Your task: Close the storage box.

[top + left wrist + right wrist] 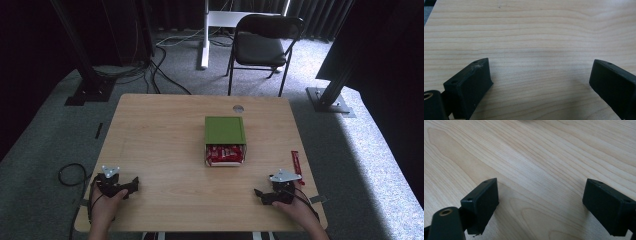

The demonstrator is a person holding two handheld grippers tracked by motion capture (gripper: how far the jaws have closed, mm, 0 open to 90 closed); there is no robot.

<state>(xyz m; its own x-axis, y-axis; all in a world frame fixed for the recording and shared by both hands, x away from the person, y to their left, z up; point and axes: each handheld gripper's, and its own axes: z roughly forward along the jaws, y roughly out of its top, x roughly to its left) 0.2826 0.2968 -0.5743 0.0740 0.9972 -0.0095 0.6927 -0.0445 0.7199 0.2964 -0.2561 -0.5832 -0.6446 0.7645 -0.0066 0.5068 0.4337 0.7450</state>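
A green box (224, 129) sits at the middle of the wooden table (160, 125), its near side open and showing several red packets (225, 154). One red packet (296, 163) lies alone near the right edge. My left gripper (135, 186) rests at the front left, held in a hand, its jaws wide apart over bare wood (541, 72). At the front right, just near of the loose packet, my right gripper (258, 194) is also open, with nothing between its jaws (540, 195).
A round grommet (238, 108) is set in the table's far edge. Beyond the table stand a black folding chair (262, 42) and a white desk leg (204, 35). Black frame posts and cables stand on the grey carpet at both sides.
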